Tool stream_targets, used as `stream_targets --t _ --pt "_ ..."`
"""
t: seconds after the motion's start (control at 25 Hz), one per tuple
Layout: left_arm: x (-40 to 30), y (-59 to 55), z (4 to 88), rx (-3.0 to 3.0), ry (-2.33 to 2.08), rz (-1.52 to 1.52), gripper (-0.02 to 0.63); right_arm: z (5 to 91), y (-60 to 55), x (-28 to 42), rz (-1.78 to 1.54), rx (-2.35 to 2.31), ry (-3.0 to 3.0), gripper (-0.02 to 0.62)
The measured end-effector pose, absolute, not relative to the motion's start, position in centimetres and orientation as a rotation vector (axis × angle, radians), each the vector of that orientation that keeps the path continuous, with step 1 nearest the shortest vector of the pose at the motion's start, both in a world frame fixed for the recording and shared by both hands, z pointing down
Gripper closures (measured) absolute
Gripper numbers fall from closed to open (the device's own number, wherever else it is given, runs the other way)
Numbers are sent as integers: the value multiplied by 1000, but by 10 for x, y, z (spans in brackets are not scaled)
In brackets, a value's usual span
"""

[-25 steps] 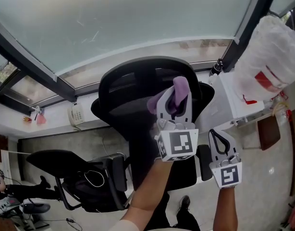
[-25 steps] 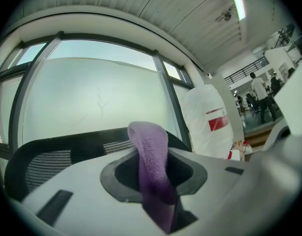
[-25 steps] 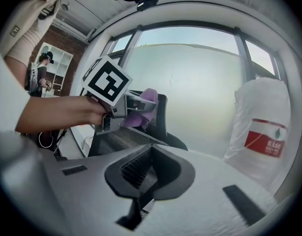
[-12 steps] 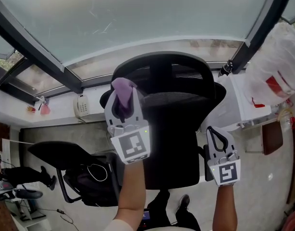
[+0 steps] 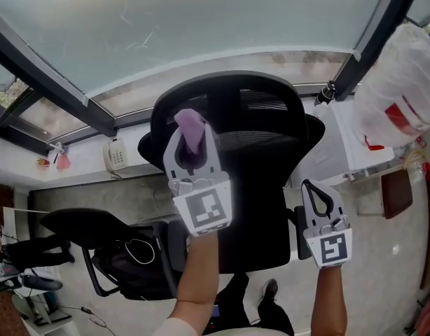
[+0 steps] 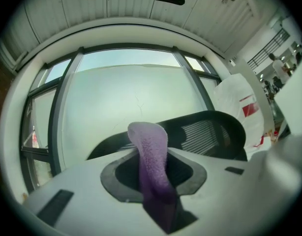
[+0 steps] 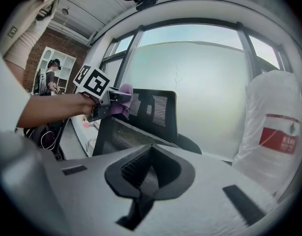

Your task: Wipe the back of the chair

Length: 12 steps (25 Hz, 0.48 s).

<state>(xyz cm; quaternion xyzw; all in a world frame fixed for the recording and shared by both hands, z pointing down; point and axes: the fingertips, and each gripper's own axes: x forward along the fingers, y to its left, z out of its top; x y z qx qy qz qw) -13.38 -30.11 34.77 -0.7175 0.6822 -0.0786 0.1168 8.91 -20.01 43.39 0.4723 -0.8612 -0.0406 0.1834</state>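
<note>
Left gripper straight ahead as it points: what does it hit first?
Probably the chair back, near its top edge, with the purple cloth touching first; the window lies beyond. Depth is unclear.

**Around the window bay**

A frosted window pane (image 5: 201, 12) fills the top of the frame. A white telephone (image 5: 113, 155) sits on the sill at left. A bulging white plastic bag (image 5: 400, 82) stands upper right, and a spare black seat (image 5: 89, 224) lower left.

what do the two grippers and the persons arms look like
The left gripper and right gripper are both light grey plastic. Each has two curved jaws lined in black that frame a loop-shaped opening. Each also carries a white cube printed with black square markers. No cables show. Both forearms are bare in the head view, with no sleeves reaching them.
</note>
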Motion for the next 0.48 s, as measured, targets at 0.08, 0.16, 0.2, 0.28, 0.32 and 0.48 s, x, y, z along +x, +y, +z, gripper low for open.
stream_targets --t 0.08,0.16,0.2,0.28,0.32,0.48 --pt "-92 -306 356 -2189 1906 -261 495 436 -198 98 -110 1349 -2418 600" --pt "-42 -308 364 -2284 1808 -275 496 439 -196 106 -103 1366 -2404 600" --pt "-19 -307 366 -2320 1765 -256 496 440 -195 110 -98 1372 -2395 600" --pt "16 -304 367 -2360 1707 -192 497 442 -192 117 -93 1380 -2379 600" --pt "25 -303 367 -2369 1695 -173 497 443 -191 119 -94 1384 -2374 600" --pt "25 -301 369 -2375 1695 -151 497 444 -190 125 -87 1400 -2368 600"
